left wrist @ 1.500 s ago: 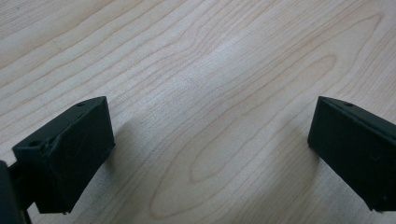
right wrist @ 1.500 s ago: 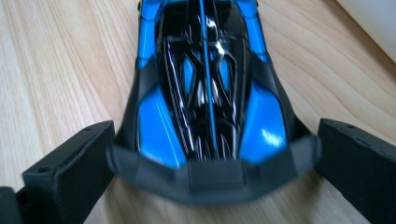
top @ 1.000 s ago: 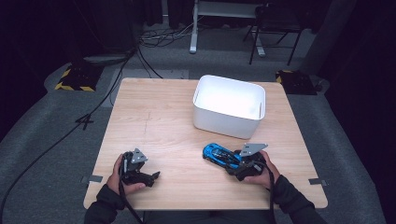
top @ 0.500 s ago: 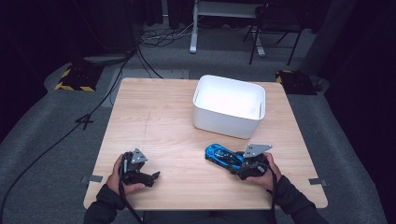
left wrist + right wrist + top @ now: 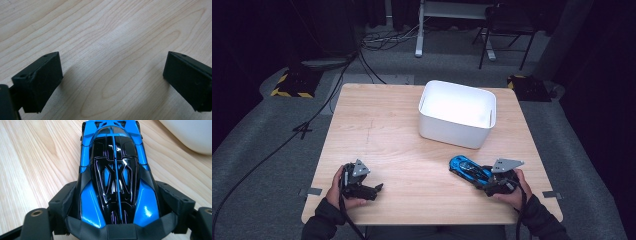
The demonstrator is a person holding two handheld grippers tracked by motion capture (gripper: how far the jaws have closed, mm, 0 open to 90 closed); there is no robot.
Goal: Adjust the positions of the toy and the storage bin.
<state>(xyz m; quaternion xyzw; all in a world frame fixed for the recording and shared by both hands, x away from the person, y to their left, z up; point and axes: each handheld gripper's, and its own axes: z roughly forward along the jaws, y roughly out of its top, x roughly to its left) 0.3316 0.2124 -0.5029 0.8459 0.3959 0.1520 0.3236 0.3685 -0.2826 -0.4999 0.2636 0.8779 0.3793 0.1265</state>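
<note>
A blue and black toy car (image 5: 467, 168) lies on the wooden table (image 5: 387, 125) at the front right, just in front of the white bin. My right gripper (image 5: 486, 176) is shut on the car's rear; in the right gripper view both jaws press against the car's (image 5: 115, 170) sides. At the front left my left gripper (image 5: 376, 189) rests low over the table. Its jaws stand wide open in the left gripper view, with bare wood between them (image 5: 112, 75).
An empty white bin (image 5: 457, 131) stands right of the table's centre, and its rounded corner (image 5: 190, 135) appears beyond the car. Cables, a chair and a desk leg lie on the dark floor behind the table.
My right gripper has shifted to the right and slightly toward the front edge, taking the toy car with it. The left gripper has stayed put.
</note>
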